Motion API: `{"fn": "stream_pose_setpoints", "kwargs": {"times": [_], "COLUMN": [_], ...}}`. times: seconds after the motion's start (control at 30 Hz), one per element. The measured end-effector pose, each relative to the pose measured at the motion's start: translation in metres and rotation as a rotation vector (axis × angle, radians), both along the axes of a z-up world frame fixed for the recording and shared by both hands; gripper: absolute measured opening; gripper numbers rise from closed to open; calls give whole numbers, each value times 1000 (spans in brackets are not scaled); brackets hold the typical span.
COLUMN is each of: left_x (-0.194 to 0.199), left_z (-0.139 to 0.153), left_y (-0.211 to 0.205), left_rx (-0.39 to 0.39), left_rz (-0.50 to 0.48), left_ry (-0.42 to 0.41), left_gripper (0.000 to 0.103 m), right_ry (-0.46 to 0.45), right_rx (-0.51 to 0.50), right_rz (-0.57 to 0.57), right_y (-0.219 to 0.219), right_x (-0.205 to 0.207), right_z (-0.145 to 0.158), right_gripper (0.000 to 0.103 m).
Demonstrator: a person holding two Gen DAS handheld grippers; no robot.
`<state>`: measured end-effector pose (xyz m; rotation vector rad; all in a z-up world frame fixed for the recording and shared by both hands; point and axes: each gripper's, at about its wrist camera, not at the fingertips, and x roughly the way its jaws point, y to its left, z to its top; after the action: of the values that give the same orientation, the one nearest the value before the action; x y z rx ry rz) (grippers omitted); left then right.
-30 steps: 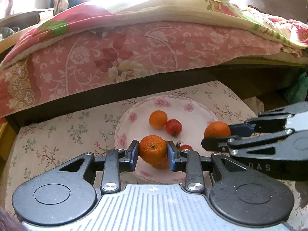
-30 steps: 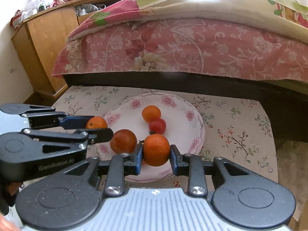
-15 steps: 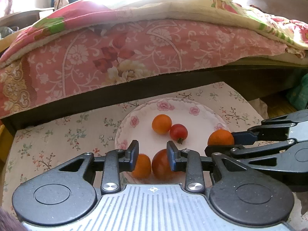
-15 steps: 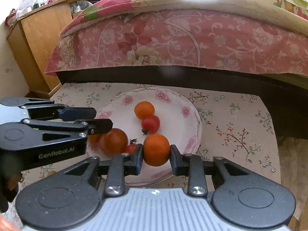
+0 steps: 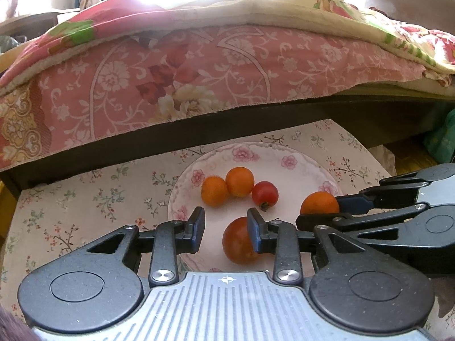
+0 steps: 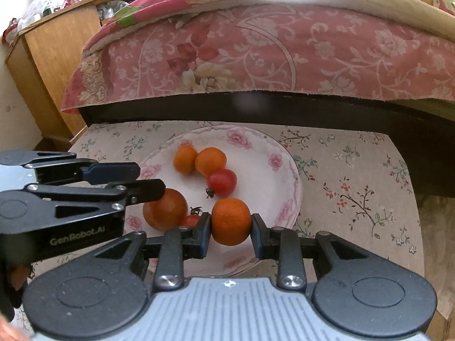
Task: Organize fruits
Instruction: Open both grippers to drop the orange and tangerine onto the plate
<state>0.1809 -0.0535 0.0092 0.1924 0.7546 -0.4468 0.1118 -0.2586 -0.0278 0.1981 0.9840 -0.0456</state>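
A white floral plate (image 5: 244, 146) (image 6: 295, 176) lies on a flowered tablecloth. It holds two small oranges (image 5: 214, 191) (image 5: 239, 181) side by side, a red tomato (image 5: 265, 194) and a large orange-red tomato (image 5: 239, 241). My left gripper (image 5: 226, 227) hangs open over the plate's near edge, with nothing between its fingers; the large tomato lies under its right finger. My right gripper (image 6: 231, 224) is shut on an orange (image 6: 231, 217) (image 5: 320, 203) above the plate's near right side. A small red tomato (image 6: 190, 220) peeks out beside the right gripper's left finger.
A bed with a pink floral cover (image 5: 199, 65) and a dark frame (image 6: 256, 108) runs close behind the table. A wooden cabinet (image 6: 54, 56) stands at the left. The tablecloth (image 6: 355, 176) shows bare to the right of the plate, up to the table's edge.
My left gripper has opened and let go of its orange, which now lies beside the other orange at the back of the plate. The right gripper still holds its orange.
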Motion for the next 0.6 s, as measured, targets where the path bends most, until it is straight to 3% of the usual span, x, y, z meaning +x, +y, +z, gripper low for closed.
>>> {"fn": "stream_pose_setpoints", "kwargs": {"times": [0.6], "left_x": [-10], "left_z": [9], "left_y": [1], "left_rx": [28], "left_rz": [13], "left_ry": [-7], "left_gripper": [52], "right_ry": [-32], "right_rx": [-7], "right_rz": [1], "right_y": [8], "right_x": [-3], "right_z": [14], "right_gripper": [32]}}
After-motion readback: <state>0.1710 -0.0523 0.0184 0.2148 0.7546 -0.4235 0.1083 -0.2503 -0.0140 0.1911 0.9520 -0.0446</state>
